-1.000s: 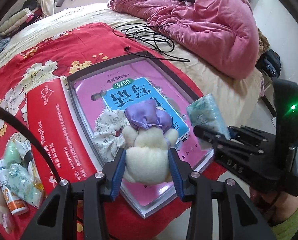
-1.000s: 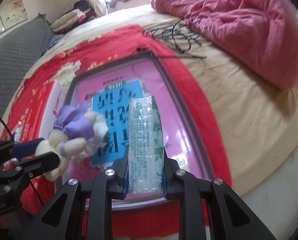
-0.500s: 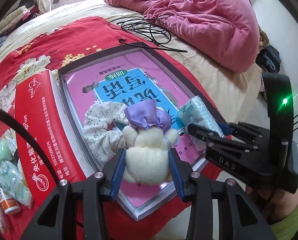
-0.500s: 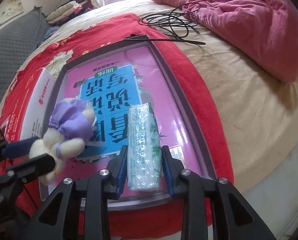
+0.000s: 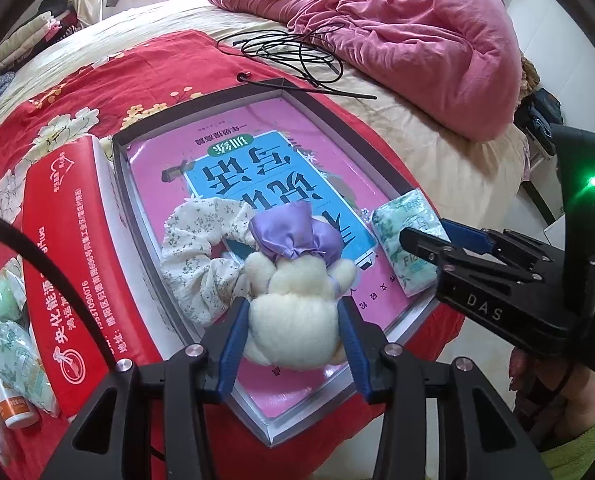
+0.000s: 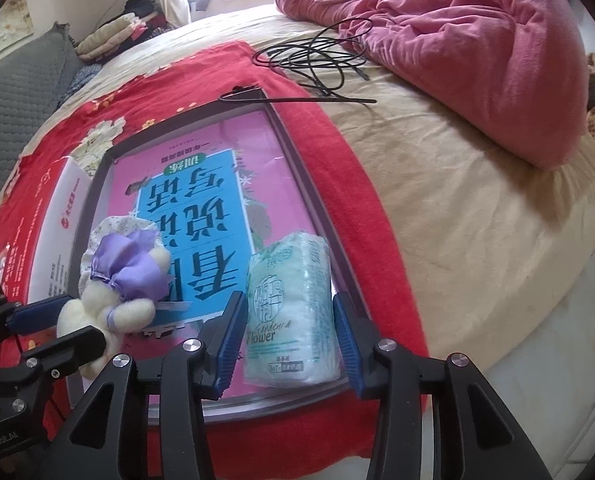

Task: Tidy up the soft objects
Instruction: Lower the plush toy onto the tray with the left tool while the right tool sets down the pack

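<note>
While you look along the left wrist view, your left claw point(image 5: 293, 334) has its blue pads against both flanks of the cream plush toy with the lilac satin bonnet point(image 5: 293, 300), gripping it low on the body; the jaws are easing apart a little, yet the pads show no gap from the plush. The toy hangs just over the near end of the shallow grey-rimmed tray lined with a pink and blue printed sheet point(image 5: 137, 216), beside the white floral fabric scrunchie point(image 5: 195, 256) lying in the tray. I judge the toy very light and squashy: it gives under the pads, so hold the fat body, never the bonnet, whose satin would likely slide. At the tray's right corner lies the pale green plastic-wrapped tissue pack point(image 5: 407, 240), with your right claw point(image 5: 437, 236) beside it.

Over in the right wrist view, the right claw point(image 6: 287, 330) is opening, and the tissue pack point(image 6: 293, 308) lies flat on the tray point(image 6: 317, 224) between the pads, clear of both. The pack looks light and compressible, but its film wrapper is probably slick; if you retake it, pinch across the middle of the long sides. Left of it, the plush toy point(image 6: 113, 300) sits in the left claw point(image 6: 63, 326), above the tray's near-left corner.
</note>
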`<state>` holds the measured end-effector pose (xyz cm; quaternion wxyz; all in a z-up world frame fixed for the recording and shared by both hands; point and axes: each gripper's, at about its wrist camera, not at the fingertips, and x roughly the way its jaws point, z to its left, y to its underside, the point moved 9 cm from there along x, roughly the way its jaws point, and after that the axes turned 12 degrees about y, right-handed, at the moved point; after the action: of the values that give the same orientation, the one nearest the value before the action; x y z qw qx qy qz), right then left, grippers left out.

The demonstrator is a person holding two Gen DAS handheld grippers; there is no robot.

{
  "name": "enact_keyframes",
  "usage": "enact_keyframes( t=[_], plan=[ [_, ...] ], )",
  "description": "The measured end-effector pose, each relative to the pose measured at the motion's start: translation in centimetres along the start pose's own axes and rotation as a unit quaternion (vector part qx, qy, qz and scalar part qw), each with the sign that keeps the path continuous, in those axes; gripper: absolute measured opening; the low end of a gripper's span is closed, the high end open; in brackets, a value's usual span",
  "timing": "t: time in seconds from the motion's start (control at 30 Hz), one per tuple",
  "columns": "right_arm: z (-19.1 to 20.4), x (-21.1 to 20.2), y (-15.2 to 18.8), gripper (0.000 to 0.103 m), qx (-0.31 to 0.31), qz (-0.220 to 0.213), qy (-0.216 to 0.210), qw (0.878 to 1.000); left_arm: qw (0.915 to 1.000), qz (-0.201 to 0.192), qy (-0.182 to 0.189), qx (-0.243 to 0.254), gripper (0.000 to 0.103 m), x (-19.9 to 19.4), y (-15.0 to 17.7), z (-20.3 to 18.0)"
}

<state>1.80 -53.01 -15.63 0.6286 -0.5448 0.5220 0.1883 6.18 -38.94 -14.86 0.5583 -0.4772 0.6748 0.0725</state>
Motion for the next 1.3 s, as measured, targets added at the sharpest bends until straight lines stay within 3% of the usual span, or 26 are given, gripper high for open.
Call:
enact_keyframes(
  t=[0.5, 0.8, 1.0, 1.13, 1.3],
  plan=[
    [-0.3, -1.5, -0.5, 0.052, -0.002, -0.018, 0.016, 1.000, 0.9998, 0.011, 0.003, 0.015, 0.047, 0.3, 0.2, -0.3],
    [-0.5, -1.8, 0.0, 0.062, 0.004, -0.018, 0.019, 1.000, 0.9997, -0.001, 0.012, 0.020, 0.048, -0.1, 0.2, -0.6],
    [-1.1, -2.0, 0.0, 0.068, 0.015, -0.015, 0.029, 0.999, 0.9998, 0.010, 0.002, 0.016, 0.053, -0.5, 0.4, -0.5],
    [-1.7, -2.5, -0.2, 0.070, 0.023, -0.019, 0.034, 0.999, 0.9998, 0.004, -0.001, 0.020, 0.064, -1.0, 0.3, -0.7],
    [-2.1, -3.2, -0.6, 0.070, 0.027, -0.023, 0.039, 0.999, 0.9998, -0.002, -0.003, 0.019, 0.065, -1.9, 0.1, -0.7]
  ],
)
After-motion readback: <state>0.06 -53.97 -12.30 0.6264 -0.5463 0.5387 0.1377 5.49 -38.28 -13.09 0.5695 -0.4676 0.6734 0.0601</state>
